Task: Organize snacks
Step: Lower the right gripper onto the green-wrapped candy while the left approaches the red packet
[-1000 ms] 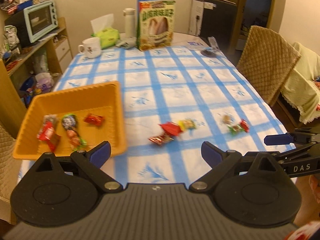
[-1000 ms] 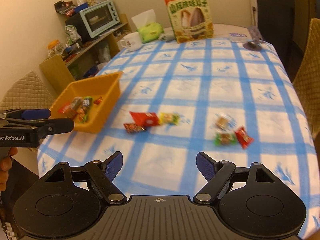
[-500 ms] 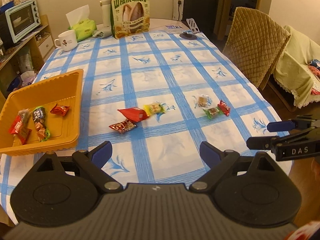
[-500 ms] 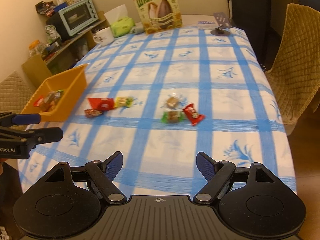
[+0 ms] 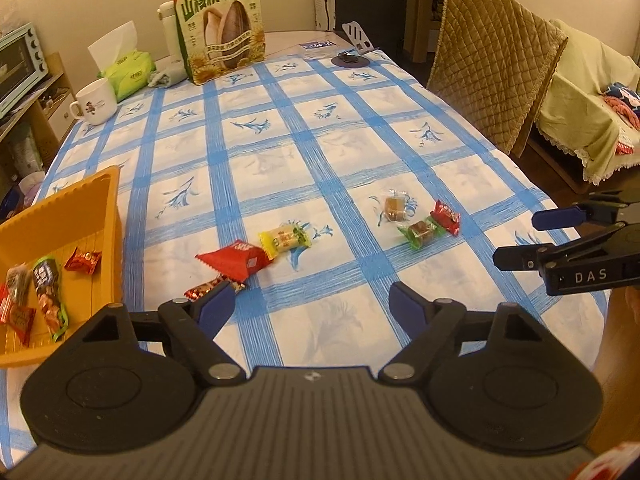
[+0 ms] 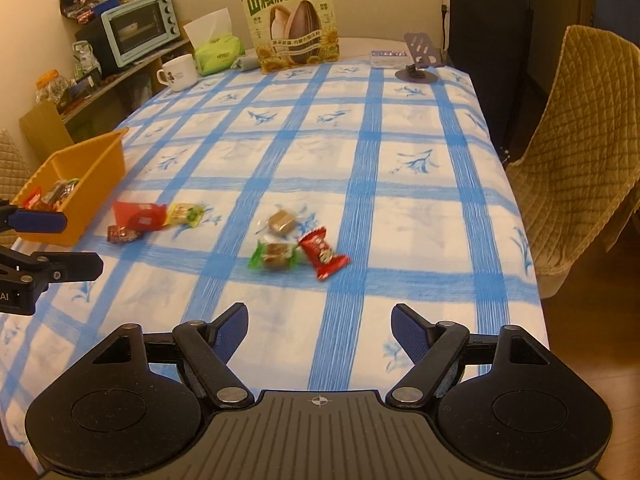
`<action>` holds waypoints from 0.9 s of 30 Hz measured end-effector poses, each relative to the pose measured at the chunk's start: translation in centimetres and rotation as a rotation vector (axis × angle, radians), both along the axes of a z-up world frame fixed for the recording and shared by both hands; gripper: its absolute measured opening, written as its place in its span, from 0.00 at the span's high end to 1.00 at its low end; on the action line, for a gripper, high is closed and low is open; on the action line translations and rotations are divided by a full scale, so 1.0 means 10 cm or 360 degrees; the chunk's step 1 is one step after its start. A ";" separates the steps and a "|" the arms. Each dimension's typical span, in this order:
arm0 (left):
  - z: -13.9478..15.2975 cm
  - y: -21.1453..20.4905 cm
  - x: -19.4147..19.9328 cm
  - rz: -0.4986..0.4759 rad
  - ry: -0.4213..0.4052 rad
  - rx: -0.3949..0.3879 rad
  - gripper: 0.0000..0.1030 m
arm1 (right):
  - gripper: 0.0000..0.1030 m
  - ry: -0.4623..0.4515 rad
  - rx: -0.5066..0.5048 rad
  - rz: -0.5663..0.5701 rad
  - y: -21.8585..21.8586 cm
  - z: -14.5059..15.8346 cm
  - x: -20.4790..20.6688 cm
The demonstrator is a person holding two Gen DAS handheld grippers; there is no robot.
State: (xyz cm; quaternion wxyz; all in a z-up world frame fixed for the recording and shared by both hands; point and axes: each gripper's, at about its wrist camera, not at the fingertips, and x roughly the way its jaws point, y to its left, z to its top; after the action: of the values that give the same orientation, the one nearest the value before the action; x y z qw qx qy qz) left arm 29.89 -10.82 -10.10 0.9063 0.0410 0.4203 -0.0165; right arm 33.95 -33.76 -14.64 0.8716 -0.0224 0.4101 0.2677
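Note:
An orange basket (image 5: 100, 216) (image 6: 100, 172) at the table's left holds several wrapped snacks. Loose on the blue-checked cloth lie a red packet (image 5: 234, 264) (image 6: 138, 216), a yellow-green candy (image 5: 285, 239) (image 6: 185, 215) and a small dark red candy (image 5: 202, 290) (image 6: 122, 235). To their right lie a clear-wrapped brown candy (image 5: 394, 205) (image 6: 282, 221), a green-wrapped candy (image 5: 420, 231) (image 6: 274, 258) and a red candy (image 5: 446, 215) (image 6: 322, 251). My left gripper (image 5: 310, 306) is open and empty, near the left group. My right gripper (image 6: 318, 330) is open and empty, short of the right group.
At the far end stand a large sunflower-seed bag (image 5: 220, 28), a tissue pack (image 5: 128, 68), a white mug (image 5: 96, 102) and a phone stand (image 6: 418, 62). A quilted chair (image 6: 580, 152) stands at the right edge. A shelf with a toaster oven (image 6: 140, 28) is at the left.
Both grippers have swung to the right along the table's near edge. The basket has slid toward the left of both views and the right candy group has come nearer the middle. Both stay open.

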 end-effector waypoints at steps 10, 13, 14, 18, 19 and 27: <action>-0.14 0.02 0.39 -0.0115 0.0033 0.0036 0.28 | 0.54 0.0080 0.0079 0.0028 0.25 -0.11 0.23; -0.18 0.04 0.48 -0.0140 0.0048 0.0040 0.28 | 0.55 0.0124 0.0089 0.0014 0.36 -0.17 0.30; -0.19 0.04 0.50 -0.0146 0.0051 0.0038 0.28 | 0.56 0.0137 0.0095 0.0007 0.39 -0.19 0.32; -0.23 0.09 0.55 -0.0166 0.0066 0.0030 0.28 | 0.56 0.0190 0.0112 -0.0037 0.49 -0.26 0.40; -0.23 0.11 0.56 -0.0169 0.0070 0.0029 0.28 | 0.56 0.0196 0.0112 -0.0050 0.51 -0.27 0.42; -0.25 0.32 0.56 -0.0144 0.0089 0.0026 0.28 | 0.56 0.0187 0.0119 -0.0170 0.68 -0.33 0.51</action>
State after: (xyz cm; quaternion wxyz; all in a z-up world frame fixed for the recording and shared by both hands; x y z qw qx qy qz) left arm 35.53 -7.65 -12.65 0.8921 0.0667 0.4435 -0.0551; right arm 39.03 -26.92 -17.89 0.8592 0.0479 0.4510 0.2369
